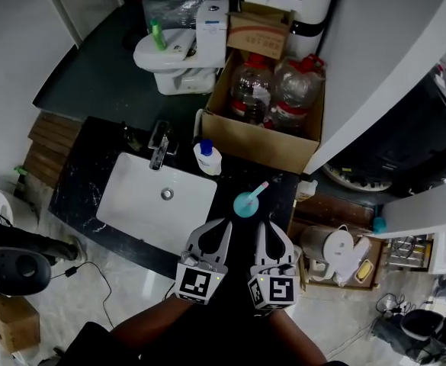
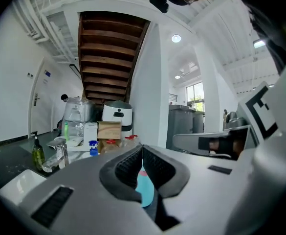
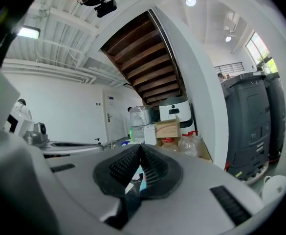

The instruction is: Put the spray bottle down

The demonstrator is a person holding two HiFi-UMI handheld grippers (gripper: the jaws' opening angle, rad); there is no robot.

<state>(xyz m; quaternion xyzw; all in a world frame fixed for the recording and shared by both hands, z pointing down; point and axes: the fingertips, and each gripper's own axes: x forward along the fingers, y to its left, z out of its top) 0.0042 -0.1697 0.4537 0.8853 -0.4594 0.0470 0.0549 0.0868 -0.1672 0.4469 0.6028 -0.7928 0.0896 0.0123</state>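
We are holding left gripper (image 1: 223,223) and right gripper (image 1: 261,225) shut, empty.
White blue-capped plastic spray bottle (image 1: 206,159) is standing upper left, nearer left gripper.

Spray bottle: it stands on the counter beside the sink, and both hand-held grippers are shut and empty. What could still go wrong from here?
1. The spray bottle stands close to the corner of the sink, so a nudge might tip it into the basin.
2. The teal cup with a toothbrush sits just ahead of the left hand-held gripper and right hand-held gripper. A forward move could knock it over.
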